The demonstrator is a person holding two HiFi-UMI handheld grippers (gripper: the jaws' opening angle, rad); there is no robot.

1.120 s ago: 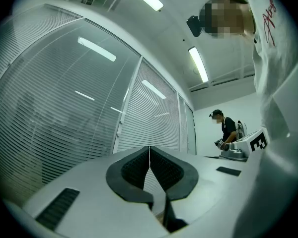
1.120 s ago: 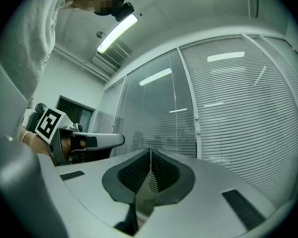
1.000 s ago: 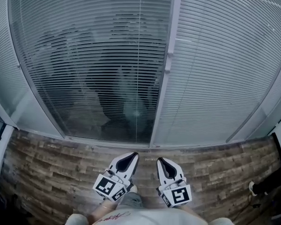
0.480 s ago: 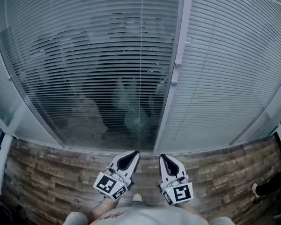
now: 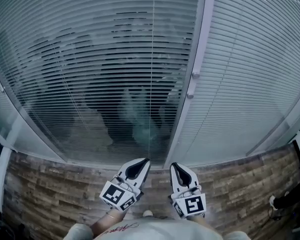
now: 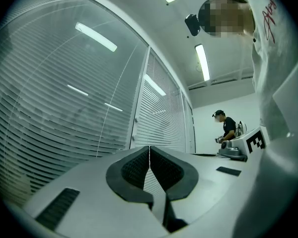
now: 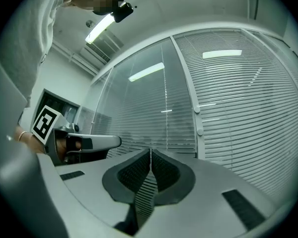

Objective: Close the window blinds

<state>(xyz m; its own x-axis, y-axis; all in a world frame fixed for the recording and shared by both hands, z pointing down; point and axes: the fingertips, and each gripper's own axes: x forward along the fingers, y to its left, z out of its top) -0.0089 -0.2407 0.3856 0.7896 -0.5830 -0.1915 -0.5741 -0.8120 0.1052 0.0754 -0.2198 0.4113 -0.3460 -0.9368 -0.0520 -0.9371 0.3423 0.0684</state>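
Note:
Horizontal blinds sit behind glass in two panels. The left panel's slats [image 5: 110, 69] are tilted apart, with dark shapes showing through; the right panel's slats [image 5: 250, 69] lie flat and pale. A thin cord [image 5: 152, 59] hangs down the left panel. Two small knobs [image 5: 192, 85] sit on the frame post between the panels. My left gripper [image 5: 144, 161] and right gripper [image 5: 173, 165] are side by side, low and short of the glass. Both are shut, with nothing between the pads. The left gripper [image 6: 149, 148] points at the post; the right gripper [image 7: 150, 151] points at the left panel's foot.
Wood-pattern flooring [image 5: 50, 184] runs along the window's base. Someone's shoe [image 5: 272, 201] is at the far right, and my own foot [image 5: 148, 213] is below the grippers. A person [image 6: 227, 128] stands far off along the wall in the left gripper view.
The window has come nearer and fills more of the head view; the knobs have slid right and down in the picture. Both grippers stay shut, side by side, carried forward.

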